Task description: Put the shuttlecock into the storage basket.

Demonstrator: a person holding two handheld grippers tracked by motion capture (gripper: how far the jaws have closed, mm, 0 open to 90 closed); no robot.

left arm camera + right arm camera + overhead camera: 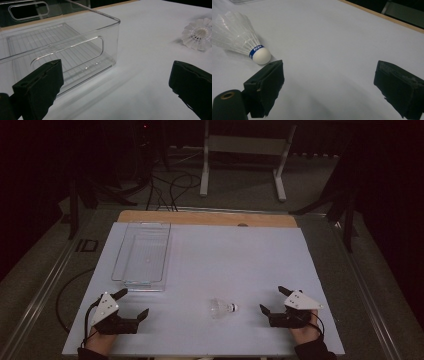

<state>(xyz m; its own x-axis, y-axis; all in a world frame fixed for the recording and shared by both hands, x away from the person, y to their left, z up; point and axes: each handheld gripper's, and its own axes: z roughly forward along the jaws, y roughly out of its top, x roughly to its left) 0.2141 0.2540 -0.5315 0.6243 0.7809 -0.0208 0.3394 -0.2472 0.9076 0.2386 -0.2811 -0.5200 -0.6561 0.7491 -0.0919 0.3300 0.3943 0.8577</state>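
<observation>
Looking down from the high view, I am seeing the white table (240, 255) filling the middle of the frame, with a clear plastic bin (142, 254) lying left of centre and a shuttlecock (221, 308) lying on its side in the lower middle, cork end pointing toward the right. My left gripper (134, 302) is sitting at the lower left, its jaws spread wide and gripping nothing, just below the bin's near end. My right gripper (273, 300) is resting at the lower right, jaws likewise released, with the shuttlecock lying between the two grippers and apart from both. Moving to the left gripper view, I am watching the two black jaws standing far apart at the bottom corners, the clear plastic bin (60, 47) taking up the upper left with its slotted handle facing me, and the shuttlecock (197, 37) showing its white skirt at the upper right edge. Turning to the right gripper view, I am seeing the jaws again spread with bare table between them, and the shuttlecock (239, 37) lying at the upper left, its white cork ringed by a blue band and sitting just beyond the left-hand jaw, not touching it.
</observation>
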